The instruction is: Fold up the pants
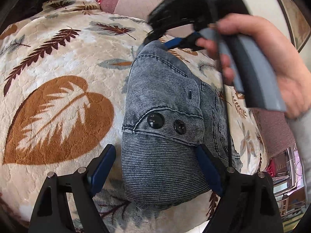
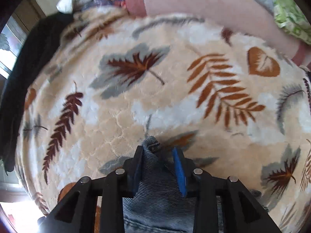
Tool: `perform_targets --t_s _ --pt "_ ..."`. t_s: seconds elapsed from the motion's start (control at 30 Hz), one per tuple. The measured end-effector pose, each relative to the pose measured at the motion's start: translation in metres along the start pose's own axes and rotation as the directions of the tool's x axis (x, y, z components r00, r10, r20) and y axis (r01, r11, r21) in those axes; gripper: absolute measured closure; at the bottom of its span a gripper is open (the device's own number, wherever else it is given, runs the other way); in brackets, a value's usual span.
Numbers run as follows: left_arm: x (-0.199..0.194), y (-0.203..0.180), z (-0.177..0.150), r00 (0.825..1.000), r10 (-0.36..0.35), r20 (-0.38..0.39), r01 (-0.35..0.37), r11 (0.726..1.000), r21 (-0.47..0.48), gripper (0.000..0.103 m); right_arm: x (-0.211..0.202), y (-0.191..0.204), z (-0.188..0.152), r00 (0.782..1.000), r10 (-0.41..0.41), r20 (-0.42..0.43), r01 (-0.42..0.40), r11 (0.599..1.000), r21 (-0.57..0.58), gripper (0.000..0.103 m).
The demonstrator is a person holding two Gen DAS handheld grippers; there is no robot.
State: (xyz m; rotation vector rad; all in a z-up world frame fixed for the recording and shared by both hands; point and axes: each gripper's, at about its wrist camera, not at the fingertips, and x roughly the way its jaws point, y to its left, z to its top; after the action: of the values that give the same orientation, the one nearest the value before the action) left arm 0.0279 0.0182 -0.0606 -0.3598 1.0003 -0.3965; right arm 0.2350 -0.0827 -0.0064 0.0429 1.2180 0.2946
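Grey-blue denim pants (image 1: pixel 165 104) with two dark buttons lie in a folded bundle on a leaf-print blanket (image 1: pixel 58 62). My left gripper (image 1: pixel 155 167) is open, its blue-padded fingers either side of the near end of the bundle. My right gripper (image 1: pixel 175 42), held by a hand, is at the far end of the bundle. In the right wrist view the right gripper (image 2: pixel 158 167) is shut on a bunched fold of the pants (image 2: pixel 155 200), with a denim tip sticking out past the fingers.
The cream blanket (image 2: pixel 155 101) covers a bed. A pinkish sheet and pillows (image 1: pixel 132 2) lie at its far side. A dark cloth (image 2: pixel 29 68) lies at the blanket's left edge. A green patterned fabric (image 2: pixel 291 19) is at the upper right.
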Motion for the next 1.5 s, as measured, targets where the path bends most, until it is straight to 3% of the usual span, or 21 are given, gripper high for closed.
perform_targets --t_s 0.07,0.2,0.3,0.43,0.5,0.67,0.77,0.83,0.93,1.13,1.23,1.37,1.5 --pt "-0.001 0.000 -0.002 1.000 -0.001 0.007 0.001 1.000 -0.007 0.017 -0.028 -0.008 -0.019 0.998 0.006 0.069 -0.006 1.000 0.001 0.053" --pt "-0.005 0.000 -0.005 1.000 0.000 0.015 0.000 1.000 -0.016 0.017 -0.066 -0.018 -0.059 0.992 0.065 0.105 -0.064 0.998 -0.018 0.042" --pt "-0.015 0.000 -0.008 0.999 0.025 0.038 -0.025 1.000 0.007 0.018 -0.072 -0.038 -0.103 0.993 0.069 0.099 -0.069 0.998 -0.004 0.041" --pt "-0.025 -0.005 -0.008 0.993 0.076 0.085 -0.080 0.996 0.040 0.018 -0.044 -0.071 -0.150 0.998 -0.051 0.030 0.050 0.998 0.025 0.039" --pt "-0.033 -0.009 -0.011 0.991 0.085 0.099 -0.090 0.994 0.053 0.018 -0.039 -0.082 -0.160 0.999 -0.031 0.018 0.030 0.999 0.045 0.039" --pt "-0.041 -0.008 -0.009 0.984 0.120 0.128 -0.128 0.990 0.056 0.018 -0.070 -0.090 -0.175 0.992 -0.007 0.125 -0.002 0.998 0.069 0.037" --pt "-0.040 -0.006 -0.007 0.982 0.139 0.125 -0.146 0.988 0.046 0.018 -0.044 -0.091 -0.184 0.998 -0.021 0.054 0.019 0.999 0.040 0.028" --pt "-0.040 -0.008 -0.005 0.978 0.164 0.128 -0.172 0.984 0.050 0.018 -0.047 -0.096 -0.188 0.996 0.009 0.086 -0.016 0.997 0.080 0.027" --pt "-0.051 -0.012 -0.007 0.957 0.238 0.164 -0.252 0.965 0.072 0.018 -0.068 -0.097 -0.192 0.987 0.023 0.158 -0.039 0.994 0.099 0.026" --pt "-0.073 -0.014 -0.007 0.886 0.395 0.242 -0.424 0.902 0.081 0.018 -0.091 -0.104 -0.223 0.957 0.054 0.286 -0.090 0.989 0.116 0.026" --pt "-0.077 -0.013 -0.004 0.873 0.424 0.239 -0.454 0.887 0.082 0.018 -0.093 -0.119 -0.238 0.948 0.077 0.308 -0.132 0.978 0.163 0.026" --pt "-0.076 -0.015 -0.002 0.870 0.441 0.219 -0.467 0.880 0.086 0.018 -0.086 -0.148 -0.248 0.939 0.144 0.312 -0.228 0.941 0.252 0.026" --pt "-0.071 -0.021 -0.003 0.866 0.457 0.204 -0.483 0.870 0.101 0.018 -0.081 -0.168 -0.256 0.932 0.167 0.322 -0.270 0.912 0.308 0.026"
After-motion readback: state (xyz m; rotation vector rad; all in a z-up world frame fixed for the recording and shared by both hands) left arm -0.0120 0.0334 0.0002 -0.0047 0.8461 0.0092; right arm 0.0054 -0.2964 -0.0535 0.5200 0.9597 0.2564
